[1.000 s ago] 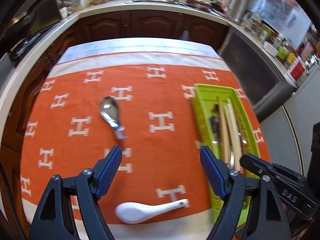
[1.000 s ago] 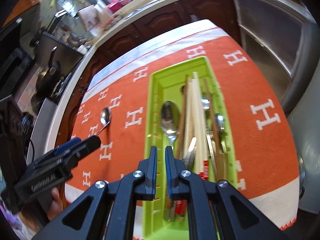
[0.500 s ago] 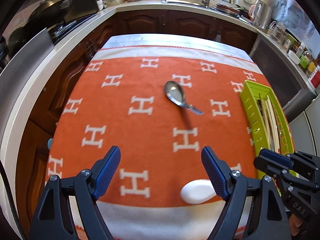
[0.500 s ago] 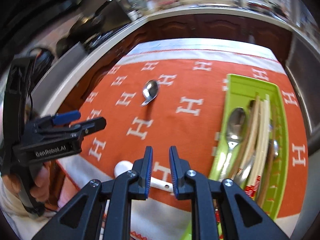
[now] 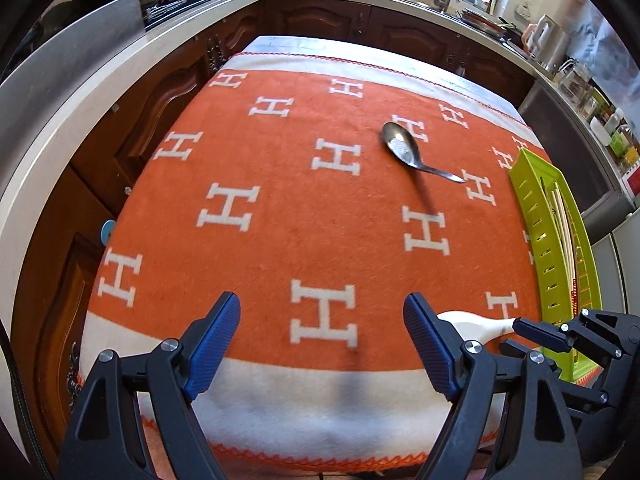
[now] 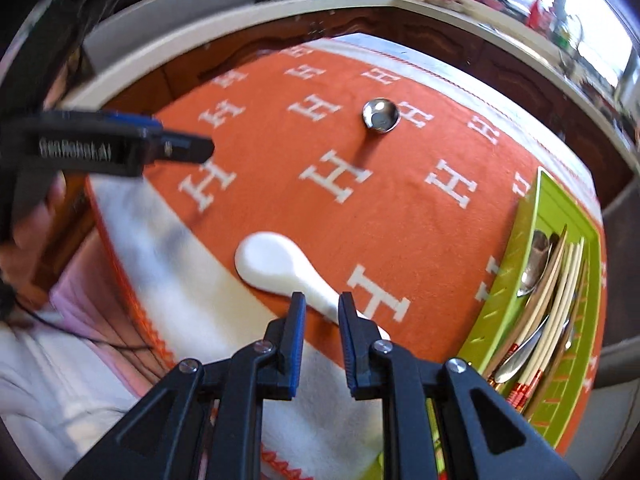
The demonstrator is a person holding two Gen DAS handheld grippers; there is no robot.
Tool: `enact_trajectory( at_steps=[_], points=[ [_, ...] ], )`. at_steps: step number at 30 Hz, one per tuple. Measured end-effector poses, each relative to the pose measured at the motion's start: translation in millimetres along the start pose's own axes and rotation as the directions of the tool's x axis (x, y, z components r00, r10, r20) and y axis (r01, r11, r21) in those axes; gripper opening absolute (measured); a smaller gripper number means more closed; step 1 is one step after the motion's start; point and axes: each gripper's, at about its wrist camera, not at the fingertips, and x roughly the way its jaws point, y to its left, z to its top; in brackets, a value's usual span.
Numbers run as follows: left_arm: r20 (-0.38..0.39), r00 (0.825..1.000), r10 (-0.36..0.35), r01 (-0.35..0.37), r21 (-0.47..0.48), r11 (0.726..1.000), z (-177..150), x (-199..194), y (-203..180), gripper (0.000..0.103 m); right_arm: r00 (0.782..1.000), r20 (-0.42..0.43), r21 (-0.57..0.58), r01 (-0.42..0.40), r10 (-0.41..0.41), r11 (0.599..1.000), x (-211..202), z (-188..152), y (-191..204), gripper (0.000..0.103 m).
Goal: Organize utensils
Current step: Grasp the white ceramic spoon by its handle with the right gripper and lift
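1. Left gripper (image 5: 322,316) gapes wide over the orange cloth (image 5: 280,208), holding nothing.
2. Right gripper (image 6: 322,304) stands narrowly parted, straddling the white spoon (image 6: 276,266)'s handle without pressing it.
3. Metal spoon (image 5: 404,148) lies mid-cloth; green tray (image 6: 504,276) sits right.

Orange cloth (image 5: 280,240), white H-pattern; white spoon (image 6: 276,266); green tray (image 6: 504,304).

We see a soft, fuzzy orange cloth (image 5: 280,248) with white letters. The metal spoon (image 5: 402,147) on it is shiny like a mirror. The white spoon (image 6: 276,266) looks smooth and glossy. The green tray (image 6: 504,280) is plain plastic. The gripper pads (image 5: 216,340) are blue, ribbed rubber on matt black plastic.
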Motion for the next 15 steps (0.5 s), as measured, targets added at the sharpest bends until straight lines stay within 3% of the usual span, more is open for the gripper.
enact_trajectory(
  at_steps=[6, 15],
  points=[
    [-0.01, 1.0, -0.005, 0.004, -0.036, 0.999, -9.3, 3.5, 16.3, 0.082, 0.996, -0.017, -0.121, 0.09, -0.093, 0.989, 9.5, -1.2, 16.1, 0.017],
    [-0.004, 1.0, 0.016, -0.016, -0.072, 0.997, -18.5, 5.6, 37.0, 0.082, 0.981, 0.007, -0.286, 0.19, -0.196, 0.939, 21.4, 4.6, 38.4, 0.021]
  ],
)
